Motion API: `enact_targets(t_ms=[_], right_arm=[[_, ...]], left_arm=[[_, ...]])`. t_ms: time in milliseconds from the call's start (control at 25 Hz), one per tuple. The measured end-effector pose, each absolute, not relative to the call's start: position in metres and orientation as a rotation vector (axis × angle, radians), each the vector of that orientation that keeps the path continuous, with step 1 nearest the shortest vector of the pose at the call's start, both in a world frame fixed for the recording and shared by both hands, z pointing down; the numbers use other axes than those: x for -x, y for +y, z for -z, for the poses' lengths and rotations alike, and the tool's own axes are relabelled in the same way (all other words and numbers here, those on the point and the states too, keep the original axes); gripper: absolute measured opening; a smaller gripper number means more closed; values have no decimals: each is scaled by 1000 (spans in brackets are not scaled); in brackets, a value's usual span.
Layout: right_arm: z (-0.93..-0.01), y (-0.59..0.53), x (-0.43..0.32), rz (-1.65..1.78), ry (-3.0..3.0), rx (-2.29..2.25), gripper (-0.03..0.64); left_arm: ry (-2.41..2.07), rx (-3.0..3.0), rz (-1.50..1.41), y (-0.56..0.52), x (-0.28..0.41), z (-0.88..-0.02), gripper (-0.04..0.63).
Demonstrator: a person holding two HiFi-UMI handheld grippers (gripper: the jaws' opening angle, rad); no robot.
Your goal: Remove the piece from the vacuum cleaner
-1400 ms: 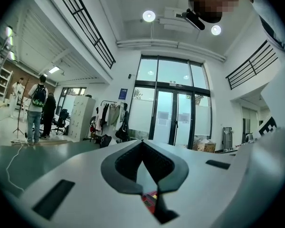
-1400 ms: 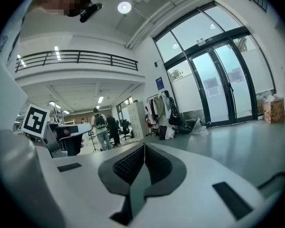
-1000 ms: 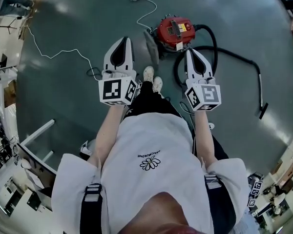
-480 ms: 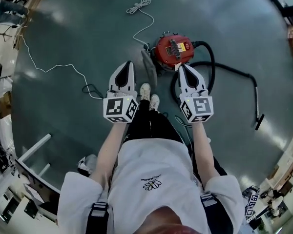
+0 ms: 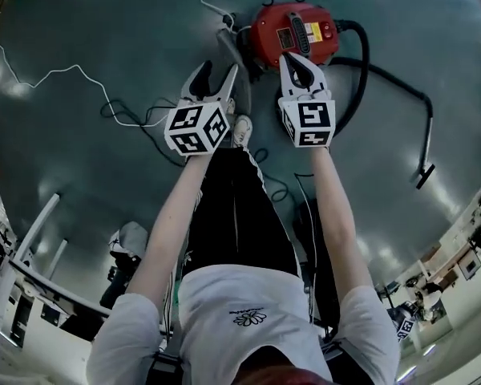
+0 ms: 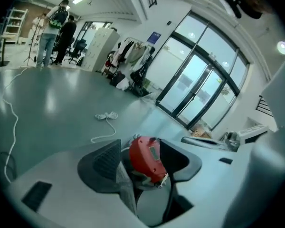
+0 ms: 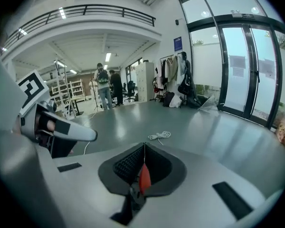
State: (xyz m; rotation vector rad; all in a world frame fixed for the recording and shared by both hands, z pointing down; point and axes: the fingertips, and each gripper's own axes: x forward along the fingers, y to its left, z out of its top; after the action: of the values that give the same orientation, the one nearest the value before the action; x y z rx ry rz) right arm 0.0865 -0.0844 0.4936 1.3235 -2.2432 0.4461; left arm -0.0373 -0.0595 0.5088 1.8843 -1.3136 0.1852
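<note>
The red vacuum cleaner [image 5: 293, 34] sits on the grey floor straight ahead of me. A grey piece [image 5: 228, 50] leans against its left side. My left gripper [image 5: 219, 74] hovers just short of that piece; its jaws are opening and nothing is between them. Through them the left gripper view shows the vacuum cleaner [image 6: 149, 158] and the grey piece [image 6: 126, 189] beyond. My right gripper [image 5: 289, 58] is shut, empty, and pointed at the vacuum's front. Only a red sliver of the vacuum [image 7: 144, 178] shows past its closed jaws.
A black hose [image 5: 385, 87] loops from the vacuum's right side to a wand and nozzle [image 5: 423, 171]. A white cord [image 5: 64, 74] trails left across the floor, with a coiled end [image 7: 159, 136] farther off. My shoe [image 5: 242, 128] is under the grippers. People [image 7: 104, 84] stand far away.
Both grippers have moved forward and now sit right by the vacuum cleaner. The left gripper's jaws were shut and now stand apart. The right gripper stays shut.
</note>
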Motion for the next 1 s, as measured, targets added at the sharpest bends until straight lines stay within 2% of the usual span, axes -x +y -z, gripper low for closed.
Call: enact_targets(t_ms=[160, 320, 840, 880, 1000], right_arm=[[-544, -90, -93, -436, -2182, -1264, 14], [-575, -104, -90, -413, -2175, -1226, 14], [-633, -110, -78, -411, -2072, -1066, 15], [-638, -110, -79, -423, -2062, -1057, 14], [-643, -110, -81, -439, -2049, -1052, 14]], left_arm=[[-1301, -1727, -346, -60, 23, -601, 236], [-1352, -1634, -424, -74, 25, -651, 236], [-1288, -1477, -523, -82, 11, -703, 235], [-1290, -1473, -532, -83, 12, -705, 226], [-1289, -1514, -605, -81, 8, -708, 72]])
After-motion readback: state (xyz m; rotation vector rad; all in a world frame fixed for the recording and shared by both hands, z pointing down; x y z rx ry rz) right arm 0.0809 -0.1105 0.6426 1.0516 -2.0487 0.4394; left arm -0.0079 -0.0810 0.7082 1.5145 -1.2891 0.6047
